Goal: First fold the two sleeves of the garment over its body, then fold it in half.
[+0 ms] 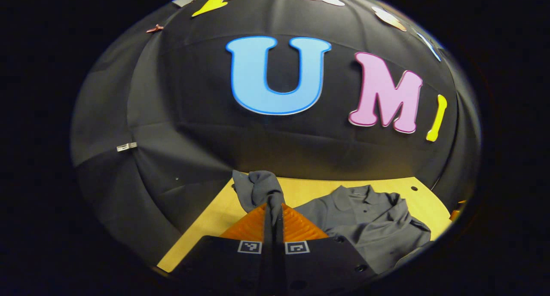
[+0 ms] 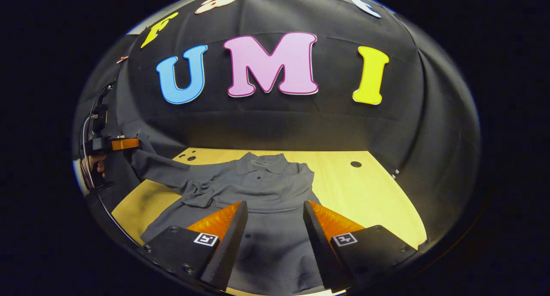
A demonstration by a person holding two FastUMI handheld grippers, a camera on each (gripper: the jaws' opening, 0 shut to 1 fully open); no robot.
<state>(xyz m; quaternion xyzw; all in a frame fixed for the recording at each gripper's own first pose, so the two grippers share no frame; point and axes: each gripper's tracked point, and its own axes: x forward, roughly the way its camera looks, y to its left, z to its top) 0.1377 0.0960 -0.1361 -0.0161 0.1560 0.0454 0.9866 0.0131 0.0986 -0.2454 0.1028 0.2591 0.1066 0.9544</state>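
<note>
A grey polo-style garment (image 2: 262, 188) lies on the wooden table (image 2: 365, 188), collar toward the far wall. My left gripper (image 1: 274, 208) is shut on the end of one grey sleeve (image 1: 260, 188), which bunches up above its orange fingers. In the right gripper view that same left gripper (image 2: 124, 144) is at the far left, lifting the sleeve (image 2: 159, 169) up and off the table's edge, with a hand behind it. My right gripper (image 2: 275, 210) hovers open over the middle of the garment's body, nothing between its fingers. The other sleeve lies folded across the chest.
The table (image 1: 215, 218) has small round holes (image 2: 355, 164) near its far edge. Black cloth walls close in behind and at both sides. Bare wood shows to the right of the garment.
</note>
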